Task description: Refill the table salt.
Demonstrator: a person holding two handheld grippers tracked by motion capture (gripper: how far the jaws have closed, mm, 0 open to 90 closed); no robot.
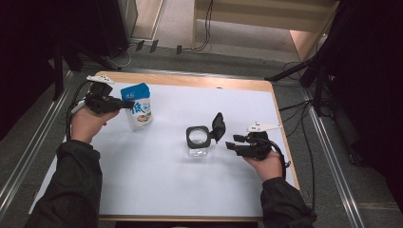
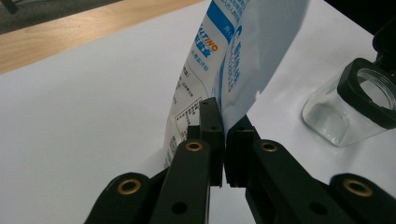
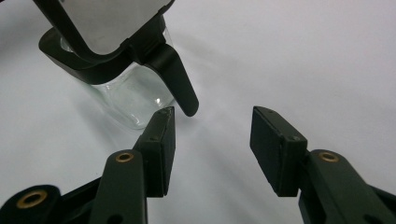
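While left tool (image 2: 223, 140) pinches pouch (image 2: 219, 60) edge, right tool (image 3: 210, 144) gapes, unladen, beside jar (image 3: 126, 93).

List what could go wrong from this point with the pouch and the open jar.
1. The left claw pinches only the thin edge of the blue-and-white pouch; lifted or tilted, the pouch may slip out or sag.
2. The glass jar has a small mouth and its flip lid stands open beside it, so poured contents may spill onto the white table cover.
3. The right claw is open and apart from the jar, so a bump may tip or slide the unheld jar.
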